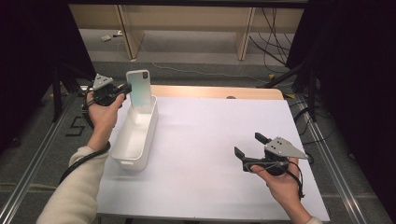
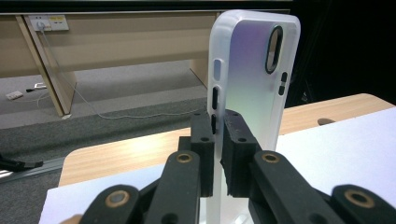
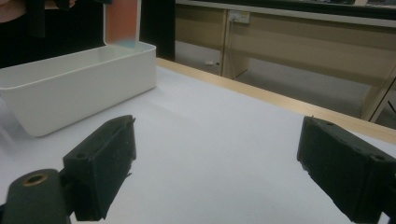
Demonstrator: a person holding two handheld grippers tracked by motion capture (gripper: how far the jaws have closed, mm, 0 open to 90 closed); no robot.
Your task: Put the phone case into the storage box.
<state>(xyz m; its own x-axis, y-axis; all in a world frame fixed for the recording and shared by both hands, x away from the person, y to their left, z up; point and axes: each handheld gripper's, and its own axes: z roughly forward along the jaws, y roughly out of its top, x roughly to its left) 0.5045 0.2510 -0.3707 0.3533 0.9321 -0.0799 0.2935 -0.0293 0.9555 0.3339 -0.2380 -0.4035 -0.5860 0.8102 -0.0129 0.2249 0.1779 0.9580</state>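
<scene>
A translucent phone case (image 1: 139, 90), held upright, hangs over the far end of the white bin (image 1: 122, 150) at the table's (image 1: 210, 140) far left corner, its edge pinched tight between the jaws of the left gripper (image 2: 217, 140). The placing step appears under way; next, lowering it inside and releasing. The right gripper (image 1: 247, 145) idles near the right edge, jaws wide and empty.
</scene>
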